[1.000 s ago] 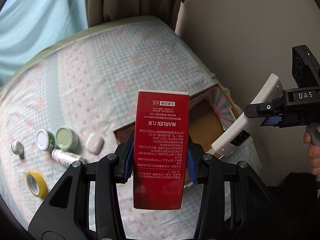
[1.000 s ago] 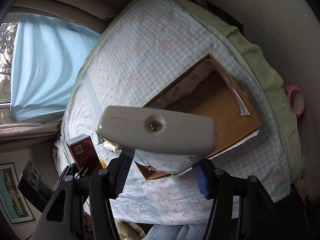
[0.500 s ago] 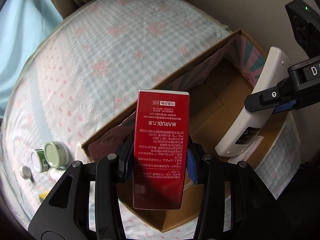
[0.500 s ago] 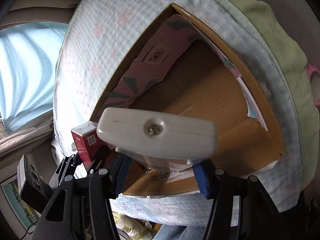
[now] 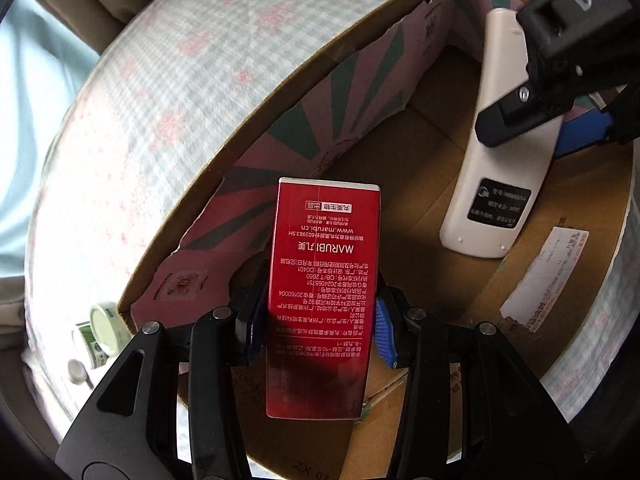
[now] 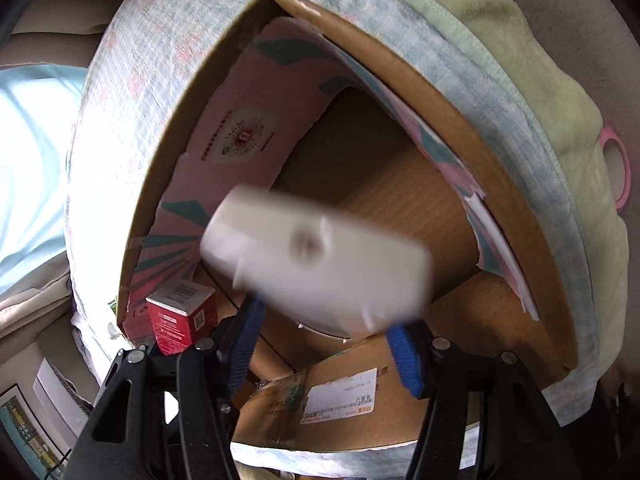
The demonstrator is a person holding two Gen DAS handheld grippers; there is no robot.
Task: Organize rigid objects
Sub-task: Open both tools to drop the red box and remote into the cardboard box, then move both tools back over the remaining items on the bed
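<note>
Apparently mid-release, both tools' jaws have just been opening over the cardboard box (image 5: 532, 264): the left tool (image 5: 320, 320) loosely brackets the red carton (image 5: 324, 292), the right tool (image 6: 324, 336) has let the blurred white remote (image 6: 320, 264) slip, while small jars (image 5: 100, 328) wait on the bed (image 5: 140, 100).

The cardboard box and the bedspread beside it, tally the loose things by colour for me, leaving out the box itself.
Red: 1, the red printed carton over the brown cardboard box.
White: 2, the long white plastic remote inside the box and a small white round cap on the bedspread.
Green: 2, the pale green lidded jar and the green-labelled white bottle beside it.
Total: 5
</note>
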